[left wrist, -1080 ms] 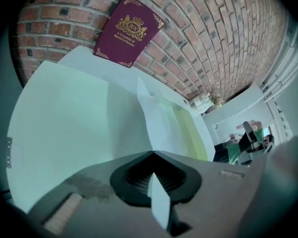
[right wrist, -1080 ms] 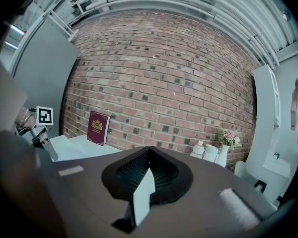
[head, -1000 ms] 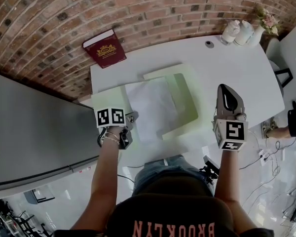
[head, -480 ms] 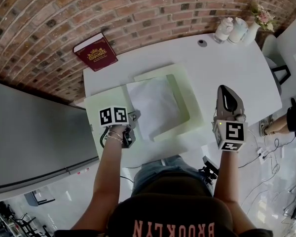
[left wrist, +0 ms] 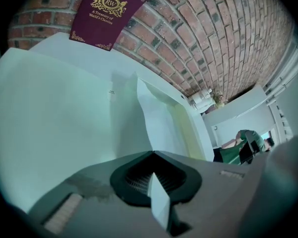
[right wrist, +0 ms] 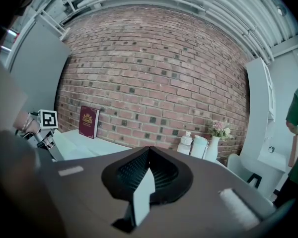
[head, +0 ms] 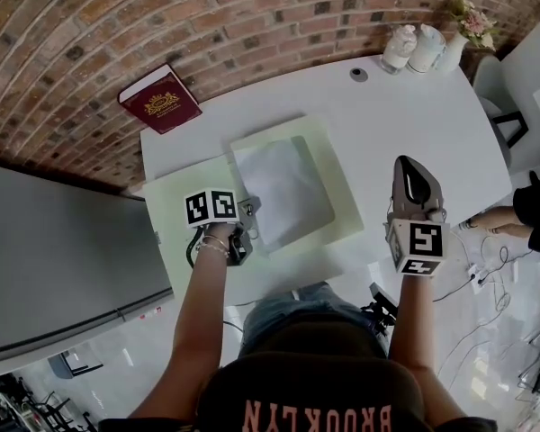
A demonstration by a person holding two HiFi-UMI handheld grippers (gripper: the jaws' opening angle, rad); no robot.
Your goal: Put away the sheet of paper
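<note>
Brick wall (head: 252,25) is backing a white bench (head: 414,124). At its centre, a sheet of paper (head: 283,187) is lying on an open green folder (head: 337,196). The left claw (head: 249,212) is pinching the paper's near left edge. The right claw (head: 412,165), closed and empty, is hovering at the right.

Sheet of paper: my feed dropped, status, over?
Left claw shut, empty, above left flap of open pale-green card folder. Right claw shut, empty, held aside. White paper sheet flat on folder's right half. Nothing on the sheet.

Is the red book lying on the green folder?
No, the red book stands against the brick wall, apart from the green folder.
</note>
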